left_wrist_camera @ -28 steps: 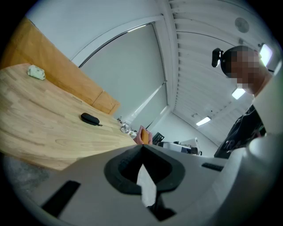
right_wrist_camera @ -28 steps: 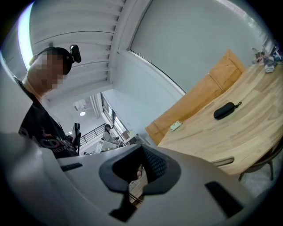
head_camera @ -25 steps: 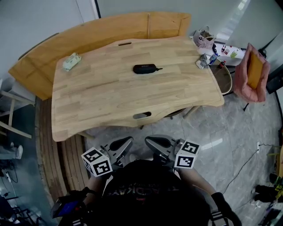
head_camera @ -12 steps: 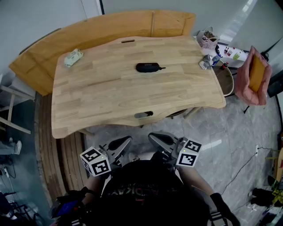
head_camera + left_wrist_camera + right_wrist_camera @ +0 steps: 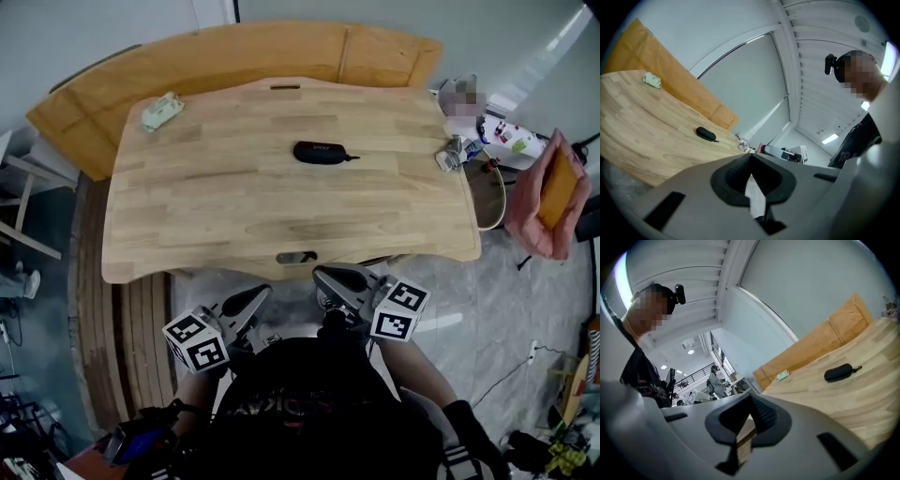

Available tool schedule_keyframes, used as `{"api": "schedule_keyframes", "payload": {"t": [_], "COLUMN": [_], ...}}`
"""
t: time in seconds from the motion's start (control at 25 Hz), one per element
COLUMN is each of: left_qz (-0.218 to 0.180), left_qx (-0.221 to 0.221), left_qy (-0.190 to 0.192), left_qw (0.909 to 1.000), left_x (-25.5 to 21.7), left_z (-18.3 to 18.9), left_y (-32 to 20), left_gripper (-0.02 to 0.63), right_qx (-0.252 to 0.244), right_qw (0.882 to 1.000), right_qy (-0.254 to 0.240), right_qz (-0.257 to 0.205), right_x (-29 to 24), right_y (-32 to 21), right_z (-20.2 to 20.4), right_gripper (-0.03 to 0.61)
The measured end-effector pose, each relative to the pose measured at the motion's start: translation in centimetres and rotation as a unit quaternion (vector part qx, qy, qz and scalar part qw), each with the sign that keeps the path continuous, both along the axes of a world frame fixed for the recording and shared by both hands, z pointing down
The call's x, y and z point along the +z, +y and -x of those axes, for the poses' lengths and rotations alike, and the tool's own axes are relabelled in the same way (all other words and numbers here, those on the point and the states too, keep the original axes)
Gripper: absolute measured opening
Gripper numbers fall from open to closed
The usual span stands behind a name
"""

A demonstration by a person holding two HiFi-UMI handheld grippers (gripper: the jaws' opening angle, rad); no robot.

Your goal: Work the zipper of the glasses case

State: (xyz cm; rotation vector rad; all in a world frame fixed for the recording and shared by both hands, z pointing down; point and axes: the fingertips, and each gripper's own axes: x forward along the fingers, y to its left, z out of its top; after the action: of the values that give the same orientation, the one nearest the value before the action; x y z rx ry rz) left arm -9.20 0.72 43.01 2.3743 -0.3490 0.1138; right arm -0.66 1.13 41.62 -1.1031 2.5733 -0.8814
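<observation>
Seen from above, a pale wooden table (image 5: pixel 234 206) with rounded corners fills the middle of the head view. A black glasses case (image 5: pixel 319 152) lies flat near the table's centre, a little toward the far side, with a thin pull strap sticking out of its right end. It sits alone, well apart from everything else on the table. A small pale green packet (image 5: pixel 161 111) rests near the far left corner. A few small items (image 5: pixel 455 155) are clustered at the far right edge. A curved wooden bench (image 5: pixel 234 52) wraps round the far side of the table, and a pink cushioned seat (image 5: pixel 553 192) stands on the grey floor to the right.

At the bottom of the view, a person in a dark shirt holds both tongs low, in front of the body, just short of the table's near edge and well apart from the case. The left tongs (image 5: pixel 251 300) are pressed together with nothing between them. The right tongs (image 5: pixel 336 281) are likewise pressed together and empty. Each carries a cube with black and white square markers. Both tongs point roughly toward the table.
</observation>
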Motion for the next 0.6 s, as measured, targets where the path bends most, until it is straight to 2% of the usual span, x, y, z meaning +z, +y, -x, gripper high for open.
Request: {"api": "schedule_keyframes", "payload": {"t": [0.2,0.6], "left_qz": [0.007,0.021], "left_qx": [-0.033,-0.090], "left_qy": [-0.002,-0.020], "left_qw": [0.9994,0.9955], "left_x": [0.3,0.5], "left_z": [-1.7,-5.0], "left_y": [-1.5,-3.3], "left_gripper": [0.011,0.011], "right_qx": [-0.006,0.015], "right_qw": [1.000,0.996], "right_qy": [0.027,0.077], "right_qz": [-0.002,0.040], "right_x": [0.8,5.4], "right_y": [-3.1,-10.6], "right_z": [-4.0,-14.1], "right_gripper": [0.015,0.015]}}
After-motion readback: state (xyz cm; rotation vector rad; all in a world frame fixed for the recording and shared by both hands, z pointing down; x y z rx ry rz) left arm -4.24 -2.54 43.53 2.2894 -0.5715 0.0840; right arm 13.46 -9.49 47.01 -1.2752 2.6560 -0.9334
